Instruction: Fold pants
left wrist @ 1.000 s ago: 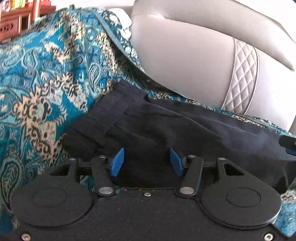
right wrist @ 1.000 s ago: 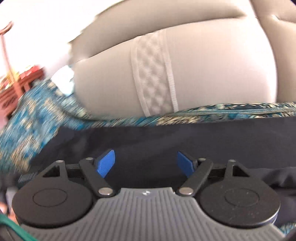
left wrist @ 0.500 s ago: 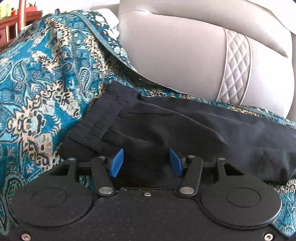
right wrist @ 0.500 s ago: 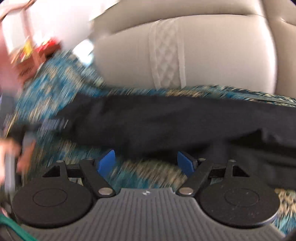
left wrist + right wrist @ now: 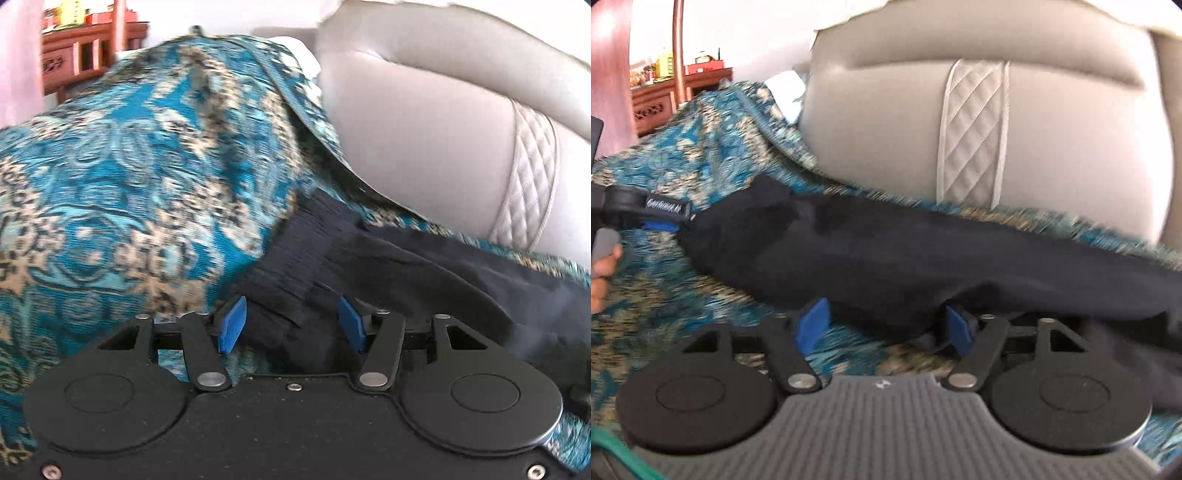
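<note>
Lying on paisley throw (image 5: 129,177), black pants (image 5: 886,254), ribbed waistband (image 5: 306,240)

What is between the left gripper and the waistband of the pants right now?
Nothing visible. The left gripper has its jaws open right at the waistband of the black pants, which lie on the patterned cover.

The left gripper (image 5: 291,321), its blue pads spread wide, straddles the ribbed waistband of black pants (image 5: 424,273) lying on a teal paisley throw (image 5: 140,177) beside a grey leather sofa backrest (image 5: 424,122).
</note>
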